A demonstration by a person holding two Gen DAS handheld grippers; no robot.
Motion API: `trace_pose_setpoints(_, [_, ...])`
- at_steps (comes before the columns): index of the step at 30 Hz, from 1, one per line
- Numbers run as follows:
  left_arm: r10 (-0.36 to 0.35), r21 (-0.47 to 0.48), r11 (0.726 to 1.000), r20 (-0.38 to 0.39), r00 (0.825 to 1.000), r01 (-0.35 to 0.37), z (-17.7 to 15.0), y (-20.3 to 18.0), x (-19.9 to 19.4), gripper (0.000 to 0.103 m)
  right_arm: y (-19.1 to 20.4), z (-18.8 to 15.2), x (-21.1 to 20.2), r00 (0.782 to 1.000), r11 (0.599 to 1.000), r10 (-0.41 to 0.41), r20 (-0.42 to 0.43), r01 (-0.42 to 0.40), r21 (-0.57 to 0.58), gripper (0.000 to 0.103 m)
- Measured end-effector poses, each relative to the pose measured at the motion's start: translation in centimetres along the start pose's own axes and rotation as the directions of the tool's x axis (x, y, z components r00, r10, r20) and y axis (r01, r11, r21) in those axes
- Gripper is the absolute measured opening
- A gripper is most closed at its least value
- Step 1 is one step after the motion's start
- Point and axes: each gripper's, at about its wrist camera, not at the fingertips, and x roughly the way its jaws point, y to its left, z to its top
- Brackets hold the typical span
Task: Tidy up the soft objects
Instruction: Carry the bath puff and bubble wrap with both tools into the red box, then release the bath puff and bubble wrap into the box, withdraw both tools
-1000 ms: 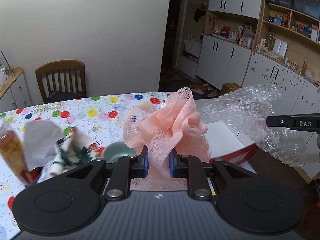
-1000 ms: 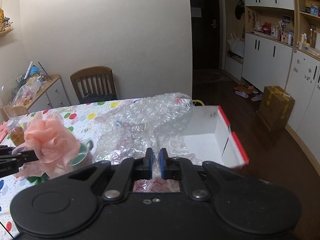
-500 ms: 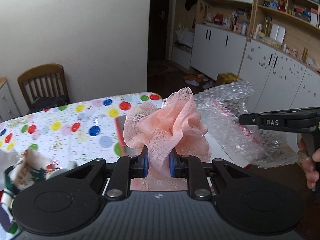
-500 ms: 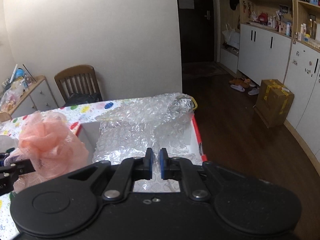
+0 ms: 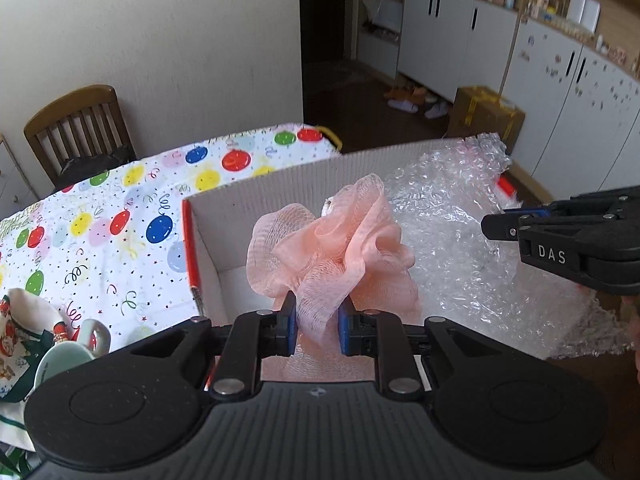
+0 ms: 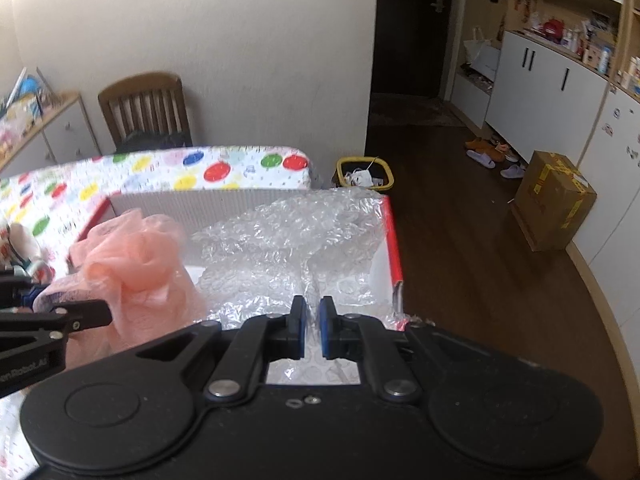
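My left gripper [image 5: 317, 314] is shut on a pink mesh bath pouf [image 5: 336, 246], which hangs over the left half of a white cardboard box with red edges [image 5: 256, 188]. My right gripper [image 6: 313, 316] is shut on a crumpled sheet of clear bubble wrap [image 6: 288, 240] that spreads over the right half of the same box [image 6: 390, 240]. In the left wrist view the right gripper [image 5: 492, 226] enters from the right with the bubble wrap [image 5: 452, 220] beneath it. In the right wrist view the pouf [image 6: 136, 264] shows at left, with the left gripper [image 6: 96, 314] below it.
The box sits at the right end of a table with a polka-dot cloth [image 5: 120, 208]. A pale green cup [image 5: 60, 360] and a patterned cloth [image 5: 20, 324] lie at the left. Behind stand a wooden chair [image 6: 144, 108], a yellow bin [image 6: 364, 174] and a brown carton [image 6: 554, 200].
Both grippers have moved right and down over the box with their loads. The cup and patterned cloth slid towards the left edge of view; the box interior now lies under the pouf and bubble wrap.
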Motion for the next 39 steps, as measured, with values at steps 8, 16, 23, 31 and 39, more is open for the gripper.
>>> trace_pose_setpoints(8, [0.046,0.035,0.998,-0.078,0.996,-0.043,0.4,-0.9,3.4,0.019,0.3,-0.2,3.1,0.997,0.998,0.006,-0.074,-0.010,-0.058,0.007])
trace_pose_setpoints(16, [0.051,0.051,0.998,-0.136,0.989,-0.045,0.7,-1.6,5.4,0.019,0.8,-0.2,4.7,0.991,0.995,0.018,-0.134,-0.031,-0.099,0.007])
trace_pose_setpoints(23, [0.061,0.043,0.998,-0.164,0.985,-0.055,0.9,-1.3,6.6,0.019,0.5,-0.6,5.3,0.986,0.993,0.036,-0.163,-0.053,-0.103,0.013])
trace_pose_setpoints(31, [0.038,-0.043,0.998,-0.186,0.982,-0.047,0.8,-0.2,6.7,0.024,0.1,-0.7,4.8,0.982,0.991,0.077,-0.171,-0.095,-0.097,0.033])
trace_pose_setpoints(39, [0.009,-0.059,0.998,-0.146,0.989,-0.018,0.6,0.1,5.1,0.032,0.0,-0.5,3.1,0.985,0.988,0.102,-0.140,-0.117,-0.100,0.050])
